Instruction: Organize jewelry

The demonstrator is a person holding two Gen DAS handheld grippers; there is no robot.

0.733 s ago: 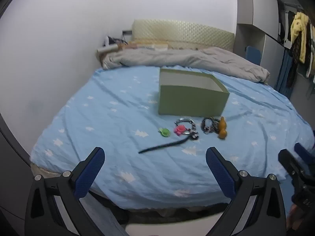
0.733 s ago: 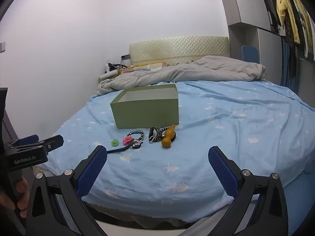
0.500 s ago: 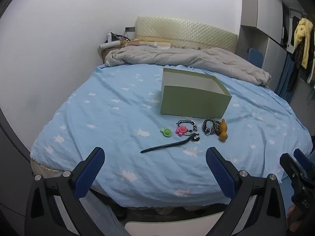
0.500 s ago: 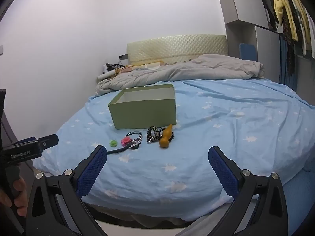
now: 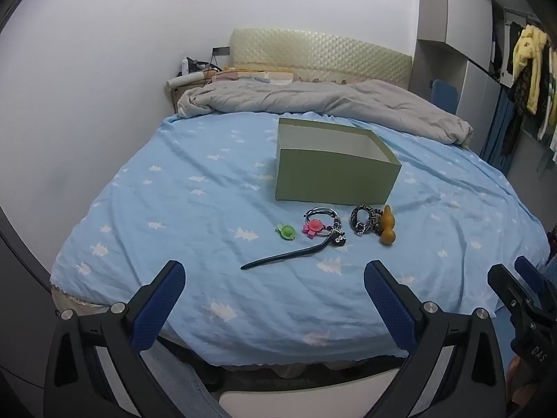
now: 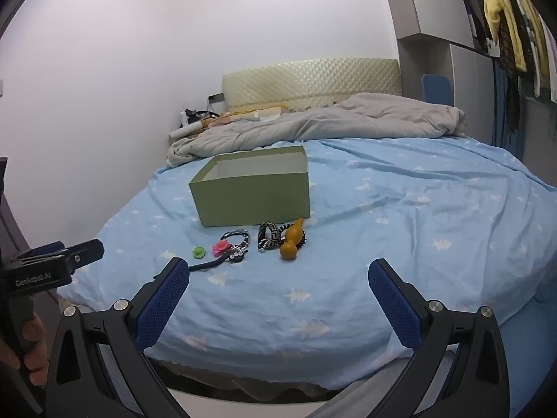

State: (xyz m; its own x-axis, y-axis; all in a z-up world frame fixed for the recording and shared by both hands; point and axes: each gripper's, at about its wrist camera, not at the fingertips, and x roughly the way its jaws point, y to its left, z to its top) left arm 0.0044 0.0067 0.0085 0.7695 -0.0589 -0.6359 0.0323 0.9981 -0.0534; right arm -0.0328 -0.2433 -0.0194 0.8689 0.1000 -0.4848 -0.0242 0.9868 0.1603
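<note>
An open green box (image 5: 336, 170) (image 6: 252, 191) stands on the blue bed. In front of it lies a row of jewelry: a green piece (image 5: 286, 232) (image 6: 198, 251), a pink flower piece (image 5: 312, 227) (image 6: 220, 247) with silver rings (image 5: 322, 213), a long dark strap with a beaded charm (image 5: 296, 252) (image 6: 222, 260), patterned black bracelets (image 5: 365, 219) (image 6: 271, 238) and a brown gourd charm (image 5: 387, 230) (image 6: 291, 242). My left gripper (image 5: 275, 296) and right gripper (image 6: 278, 292) are both open and empty, held near the bed's front edge, short of the items.
The blue star-print sheet (image 5: 195, 191) covers the bed. A grey duvet (image 5: 313, 101) is bunched at the headboard. A white wall runs along the left. Wardrobe and hanging clothes (image 6: 504, 24) stand at the right.
Both grippers have lifted and drawn slightly closer to the bed; the jewelry and box sit a little lower and larger in view. Nothing on the bed moved.
</note>
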